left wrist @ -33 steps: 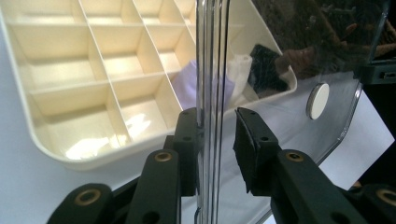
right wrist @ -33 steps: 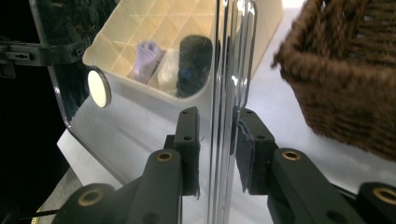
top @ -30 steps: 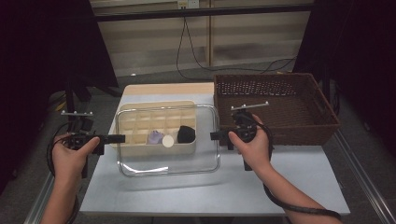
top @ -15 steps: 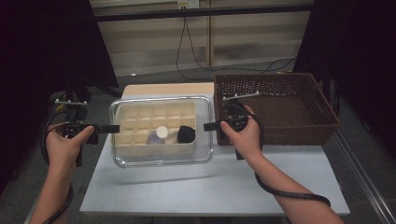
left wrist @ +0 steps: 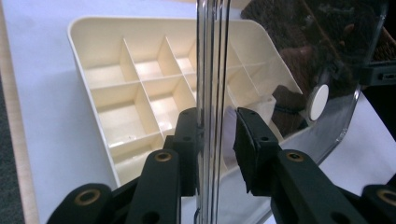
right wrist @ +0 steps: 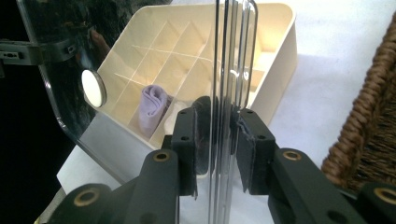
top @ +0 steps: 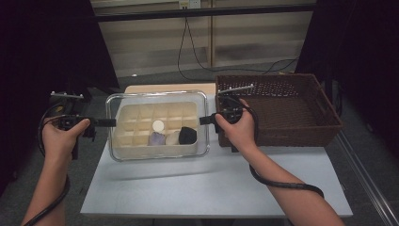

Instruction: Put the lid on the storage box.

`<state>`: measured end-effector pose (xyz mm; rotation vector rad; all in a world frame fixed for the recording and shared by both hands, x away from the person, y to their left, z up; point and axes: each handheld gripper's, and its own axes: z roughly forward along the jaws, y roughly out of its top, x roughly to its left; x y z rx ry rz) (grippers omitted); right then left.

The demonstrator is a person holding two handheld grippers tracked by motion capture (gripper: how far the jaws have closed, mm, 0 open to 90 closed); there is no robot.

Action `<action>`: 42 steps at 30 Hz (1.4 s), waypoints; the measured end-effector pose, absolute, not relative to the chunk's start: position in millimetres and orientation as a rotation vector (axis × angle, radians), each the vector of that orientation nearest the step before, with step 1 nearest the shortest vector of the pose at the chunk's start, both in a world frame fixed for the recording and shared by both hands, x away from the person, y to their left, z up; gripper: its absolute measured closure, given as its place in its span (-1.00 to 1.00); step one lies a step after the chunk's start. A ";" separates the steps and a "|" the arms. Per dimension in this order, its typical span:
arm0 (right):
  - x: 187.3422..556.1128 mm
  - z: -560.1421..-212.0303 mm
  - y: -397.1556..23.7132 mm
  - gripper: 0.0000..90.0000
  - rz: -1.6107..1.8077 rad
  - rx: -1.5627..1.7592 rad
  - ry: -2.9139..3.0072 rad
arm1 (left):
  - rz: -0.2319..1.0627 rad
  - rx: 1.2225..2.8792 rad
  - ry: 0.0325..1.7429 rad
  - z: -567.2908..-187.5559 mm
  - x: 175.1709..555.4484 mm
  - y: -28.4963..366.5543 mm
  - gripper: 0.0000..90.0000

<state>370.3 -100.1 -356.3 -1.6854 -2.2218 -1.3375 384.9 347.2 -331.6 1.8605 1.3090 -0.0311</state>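
Each tool grips one end of the clear rectangular plastic lid (top: 157, 100): left tool (top: 109, 123), right tool (top: 203, 120), above the cream compartmented plastic tray (top: 123, 141) on the tabletop (top: 211, 188)

Dim surroundings, bright table, reflective glare

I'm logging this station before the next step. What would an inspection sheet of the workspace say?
Surface: white table.
Job's things: clear lid held over cream divided tray; rolled socks inside.
Clutter: brown wicker basket on the right.
Grippers: left gripper and right gripper clamp opposite lid edges.
Cables: one trails from each gripper; more on the floor behind.
Surroundings: dark; slatted wall behind.
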 end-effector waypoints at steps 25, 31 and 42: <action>394.0 -357.3 -86.6 0.56 -1.323 -1.716 -2.227 | -0.004 1.862 1.342 -325.9 413.1 353.9 0.56; 399.9 -356.7 -83.5 0.56 -1.321 -1.724 -2.228 | -0.013 1.859 1.357 -329.2 419.7 356.6 0.56; 408.6 -361.9 -78.5 0.56 -1.301 -1.734 -2.231 | -0.010 1.856 1.378 -334.0 428.6 358.5 0.54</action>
